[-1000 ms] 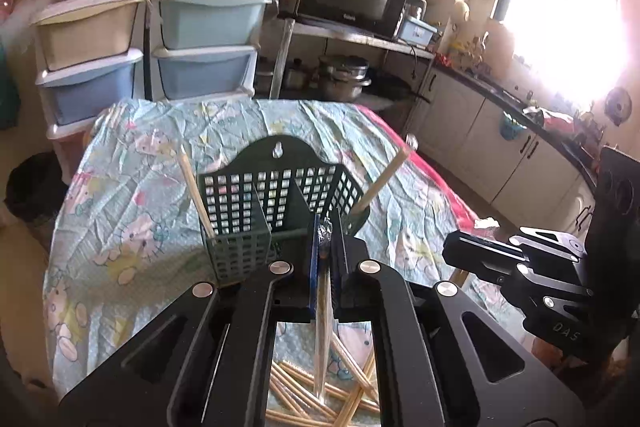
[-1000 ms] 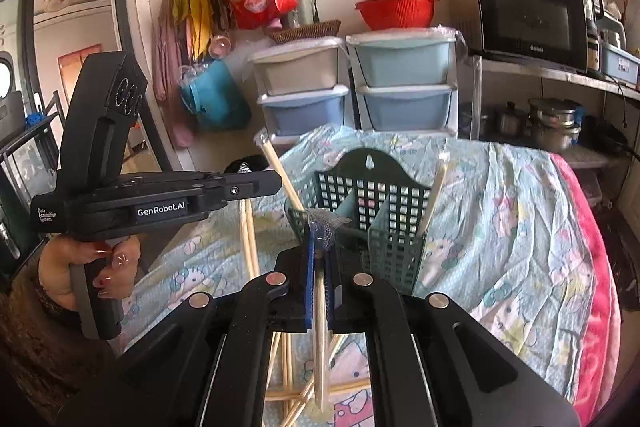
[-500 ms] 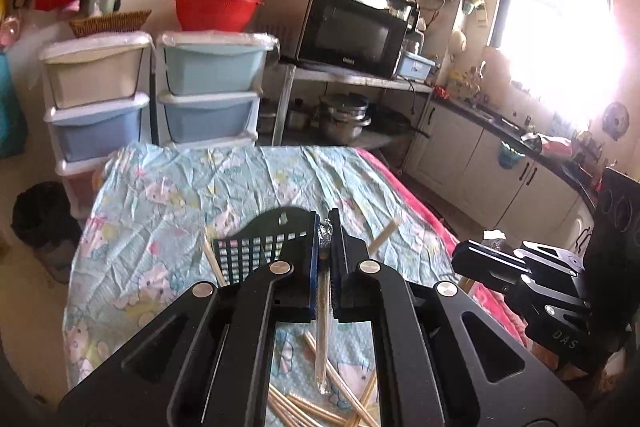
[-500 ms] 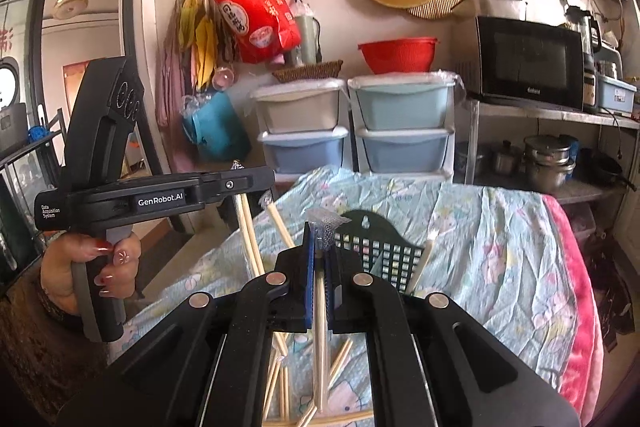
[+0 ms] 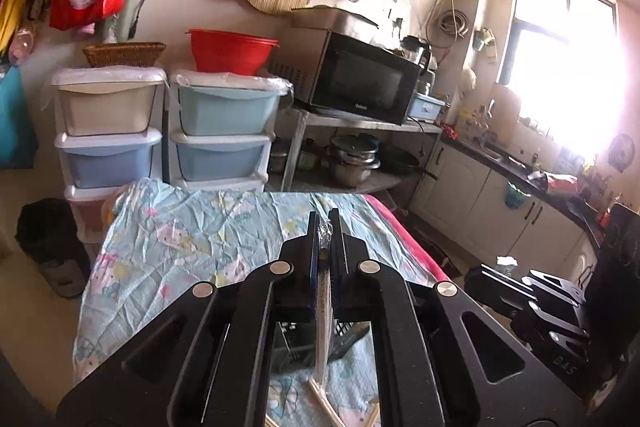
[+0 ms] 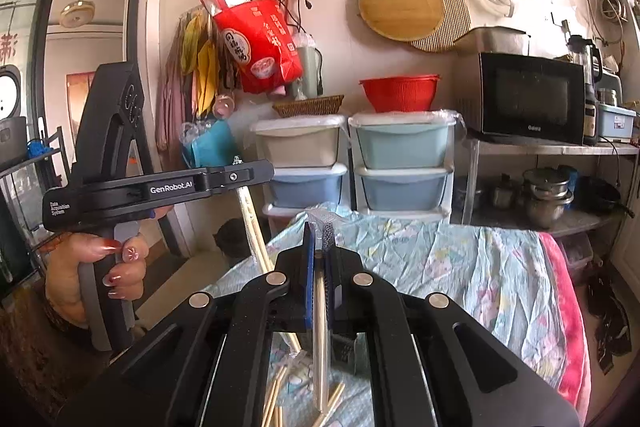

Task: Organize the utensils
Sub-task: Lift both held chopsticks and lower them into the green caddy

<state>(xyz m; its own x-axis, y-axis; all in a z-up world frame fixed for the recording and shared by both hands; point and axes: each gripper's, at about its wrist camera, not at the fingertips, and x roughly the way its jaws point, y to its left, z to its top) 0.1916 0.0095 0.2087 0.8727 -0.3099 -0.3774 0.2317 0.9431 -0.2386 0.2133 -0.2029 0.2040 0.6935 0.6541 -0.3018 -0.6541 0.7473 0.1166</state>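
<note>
Your left gripper (image 5: pixel 325 227) is pinched tight on a wrapped pair of chopsticks (image 5: pixel 322 311), the clear wrapper poking out above the fingertips and the sticks hanging down between the jaws toward the table. Below them, through the gap in the gripper frame, you can see part of the dark green utensil basket (image 5: pixel 298 345) sitting on the blue cartoon-print tablecloth (image 5: pixel 192 231), mostly hidden by the gripper body. A few loose chopsticks (image 5: pixel 324 401) lie on the cloth at the near edge.

Your right gripper (image 6: pixel 319 239) is clamped too, its blue pads pressed on a second wrapped pair (image 6: pixel 320 331) that hangs straight down, wrapper crinkled at the top. Under it, more loose sticks (image 6: pixel 276 393) are scattered on the cloth, and a corner of the basket (image 6: pixel 346 347) shows just right of the hanging pair.

From the right camera, your left hand (image 6: pixel 86 277) grips the other tool's handle off to the left, and its pair (image 6: pixel 252 223) slants down from the closed tip toward the table.

Behind the table stand stacked plastic drawers (image 6: pixel 402 163) with a red colander (image 6: pixel 400 93) on top, and a microwave (image 6: pixel 520 99) on a shelf.
</note>
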